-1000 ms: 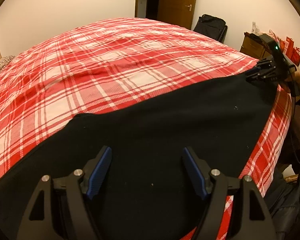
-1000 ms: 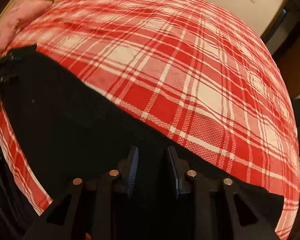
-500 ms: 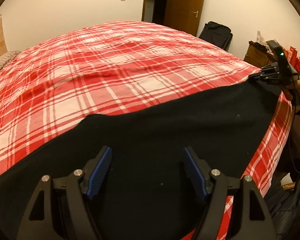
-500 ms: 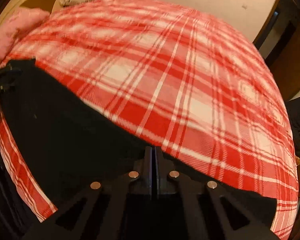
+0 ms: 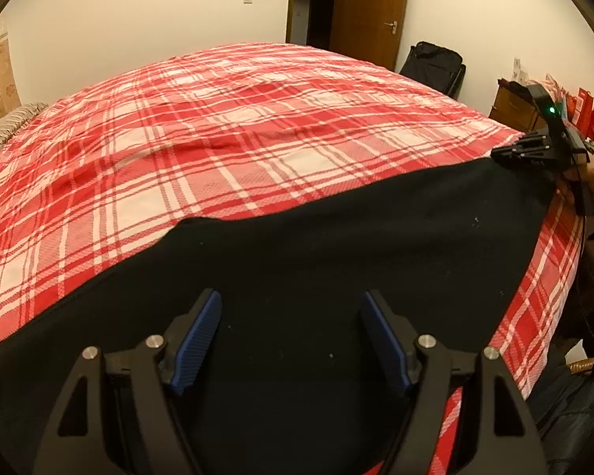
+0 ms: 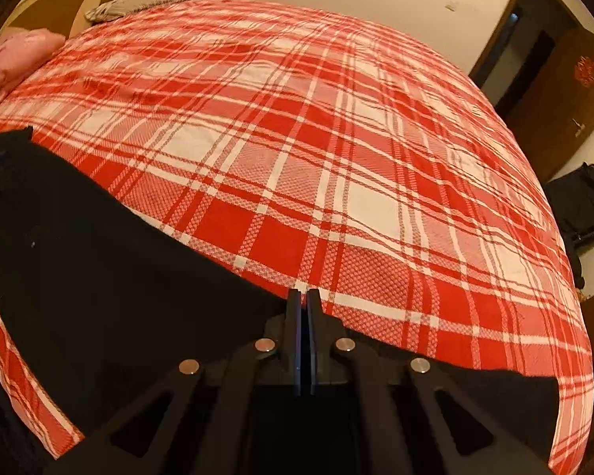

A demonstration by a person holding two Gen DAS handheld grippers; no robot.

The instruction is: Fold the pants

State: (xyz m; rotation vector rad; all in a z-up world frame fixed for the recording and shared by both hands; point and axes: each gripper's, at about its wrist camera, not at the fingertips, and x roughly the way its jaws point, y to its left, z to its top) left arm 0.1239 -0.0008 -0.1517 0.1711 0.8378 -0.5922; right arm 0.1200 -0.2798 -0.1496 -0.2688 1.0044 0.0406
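Red-and-white plaid bedding point(image 5: 225, 150) covers a wide bed in a cream-walled room with a brown wooden door point(image 5: 370, 12), and the black, soft-looking fabric pants point(image 5: 336, 253) lie spread flat along the bed's near edge, stretching from one gripper to the other. At one end the right gripper point(image 6: 301, 308) has its fingers pressed together at the pants' far edge, where black cloth meets plaid; they look to be pinching that hem, though whether cloth truly sits between the pads cannot be told, since black fabric and black fingers merge. At the other end the left gripper point(image 5: 293, 340) hovers over the pants with its blue-padded fingers point(image 5: 196, 340) spread wide and nothing between them. Such cloth looks light, limp and floppy: it should sag between two holds, drag on the bedding and bunch if lifted by its middle. Sensible holds would be the corners or hems at each end, pinched through all layers so none slips free while folding.
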